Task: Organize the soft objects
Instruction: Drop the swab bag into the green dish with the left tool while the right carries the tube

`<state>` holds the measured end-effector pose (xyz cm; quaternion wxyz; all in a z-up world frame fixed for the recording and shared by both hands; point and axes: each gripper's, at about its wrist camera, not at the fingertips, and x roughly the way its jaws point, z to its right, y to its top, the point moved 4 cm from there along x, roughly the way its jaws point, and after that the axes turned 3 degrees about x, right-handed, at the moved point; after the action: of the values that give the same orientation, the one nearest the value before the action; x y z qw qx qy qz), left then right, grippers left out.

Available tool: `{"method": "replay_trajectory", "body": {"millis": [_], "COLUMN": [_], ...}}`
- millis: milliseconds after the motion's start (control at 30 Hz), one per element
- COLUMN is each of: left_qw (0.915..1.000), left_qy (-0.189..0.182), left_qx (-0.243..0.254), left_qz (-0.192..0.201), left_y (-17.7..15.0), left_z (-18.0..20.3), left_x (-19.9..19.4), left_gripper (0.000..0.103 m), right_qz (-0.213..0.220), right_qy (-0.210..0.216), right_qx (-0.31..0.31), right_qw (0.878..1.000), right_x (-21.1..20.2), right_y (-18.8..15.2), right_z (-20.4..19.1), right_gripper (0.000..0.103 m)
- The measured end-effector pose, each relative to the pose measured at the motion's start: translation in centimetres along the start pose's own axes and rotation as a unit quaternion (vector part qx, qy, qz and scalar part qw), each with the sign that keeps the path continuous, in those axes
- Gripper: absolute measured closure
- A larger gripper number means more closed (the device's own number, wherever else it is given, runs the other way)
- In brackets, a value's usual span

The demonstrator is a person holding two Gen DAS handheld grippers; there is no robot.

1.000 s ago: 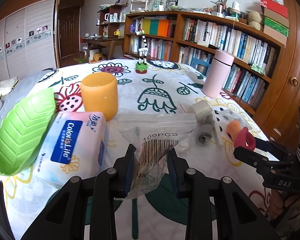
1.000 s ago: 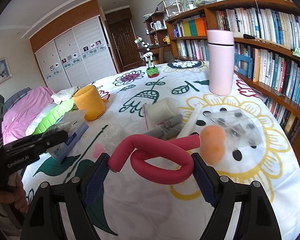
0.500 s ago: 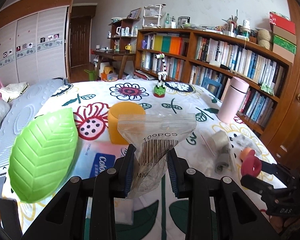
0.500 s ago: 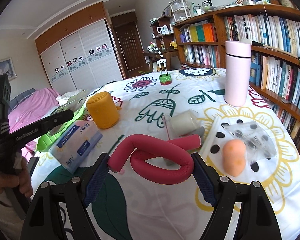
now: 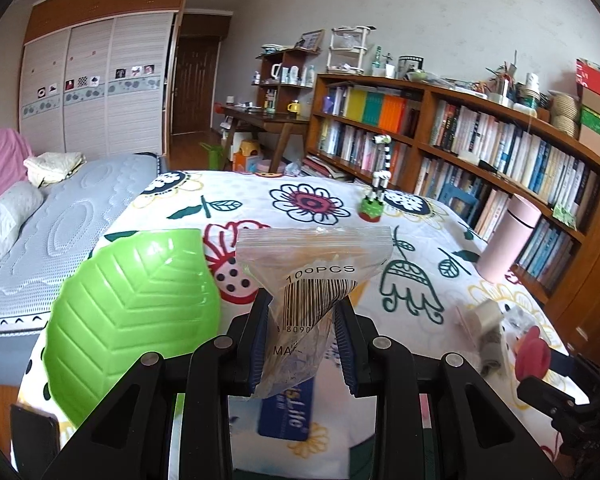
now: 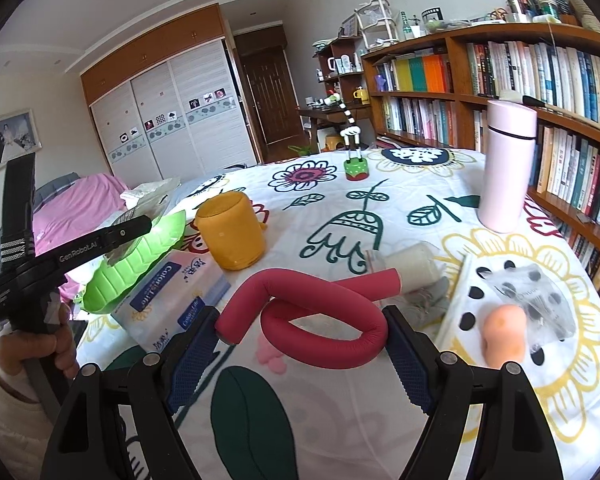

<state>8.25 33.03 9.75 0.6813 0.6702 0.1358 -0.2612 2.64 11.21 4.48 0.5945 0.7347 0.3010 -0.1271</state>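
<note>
Since the earlier frame my left gripper (image 5: 302, 340) has risen, carrying the zip bag (image 5: 314, 280) above the tissue pack (image 6: 172, 300), beside the green leaf tray (image 5: 132, 316). Bag: light, limp, slippery; pinched mid-body. My right gripper (image 6: 304, 344) clamps the soft, springy red foam roller (image 6: 312, 312).

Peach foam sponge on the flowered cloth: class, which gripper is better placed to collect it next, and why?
Right, probably. The peach foam sponge lies just off the right gripper, though that already holds the red foam roller. The left gripper clamps a clear zip bag farther away.
</note>
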Motion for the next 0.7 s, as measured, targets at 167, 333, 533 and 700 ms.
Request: {"method": "replay_trajectory", "body": {"millis": [167,333,533,700], "left_qw": [0.9998,0.9990,0.9970,0.9951], "left_qy": [0.014,0.032,0.063,0.080], "left_qx": [-0.013,-0.029,-0.044,-0.058], "left_qz": [0.000,-0.005,-0.006,-0.012], "left_y": [0.0,-0.2,-0.8,-1.6], "left_z": [-2.2,-4.4,-6.9,-8.4], "left_x": [0.4,0.9,1.1,1.3], "left_gripper": [0.071,0.071,0.071,0.071], "right_qz": [-0.002,-0.006,-0.012,-0.015], "right_qy": [0.003,0.007,0.013,0.019], "right_qx": [-0.007,-0.015,-0.028,-0.036], "right_qw": [1.000,1.000,0.999,0.999], "right_x": [0.7,1.4,2.3,2.9], "right_y": [0.4,0.6,0.9,1.2], "right_z": [-1.2,-2.4,-4.0,-5.1], "right_gripper": [0.019,0.019,0.019,0.019]}}
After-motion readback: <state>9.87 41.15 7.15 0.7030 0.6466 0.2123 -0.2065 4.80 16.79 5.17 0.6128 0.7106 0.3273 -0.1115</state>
